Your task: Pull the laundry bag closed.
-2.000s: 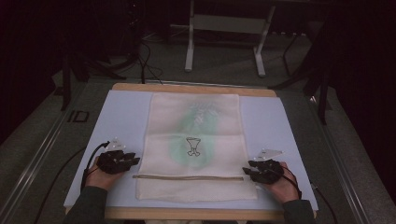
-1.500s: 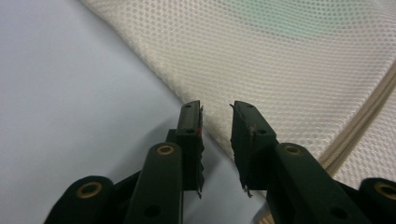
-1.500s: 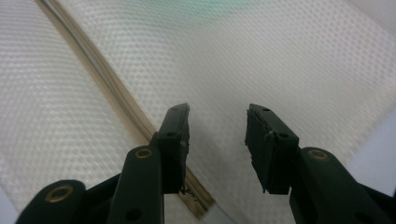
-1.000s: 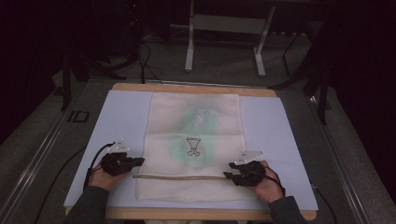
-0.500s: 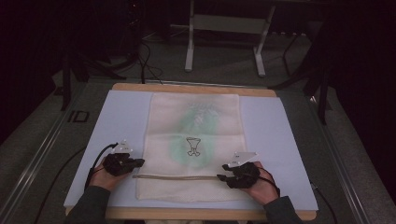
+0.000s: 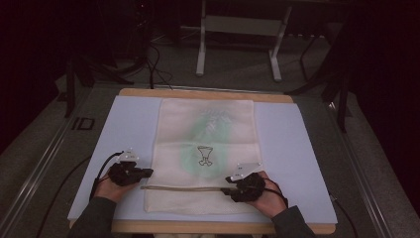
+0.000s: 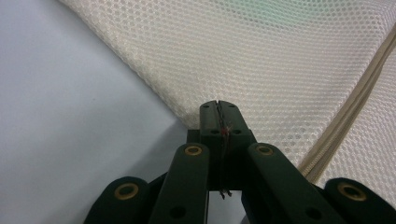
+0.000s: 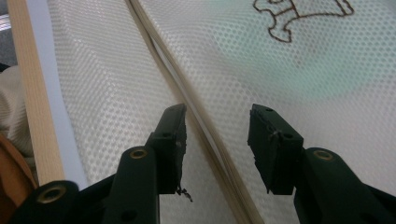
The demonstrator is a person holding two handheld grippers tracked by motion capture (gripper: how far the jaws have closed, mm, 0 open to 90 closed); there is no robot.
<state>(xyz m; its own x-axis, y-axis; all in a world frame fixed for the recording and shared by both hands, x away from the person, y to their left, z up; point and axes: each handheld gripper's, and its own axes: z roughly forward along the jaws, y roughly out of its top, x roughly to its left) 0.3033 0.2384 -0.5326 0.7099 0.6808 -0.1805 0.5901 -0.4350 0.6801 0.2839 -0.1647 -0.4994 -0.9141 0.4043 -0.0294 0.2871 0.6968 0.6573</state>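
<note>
mesh bag [image 6: 205, 148] lengthwise away; zipper [image 6: 183, 188] crosswise

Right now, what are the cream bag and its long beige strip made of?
Cream mesh bag: looks like a matte synthetic mesh fabric, with a fine honeycomb of holes. Long beige strip: probably woven zipper tape, ribbed and slightly raised; no teeth visible to confirm.

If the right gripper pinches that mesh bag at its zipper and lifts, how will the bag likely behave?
The mesh bag would probably drape and sag: it lies flat as thin open-weave fabric. It looks light, so it may drag across the white mat rather than stay put. The zipper, between the open right gripper jaws, seems the firmest place to pinch.
</note>
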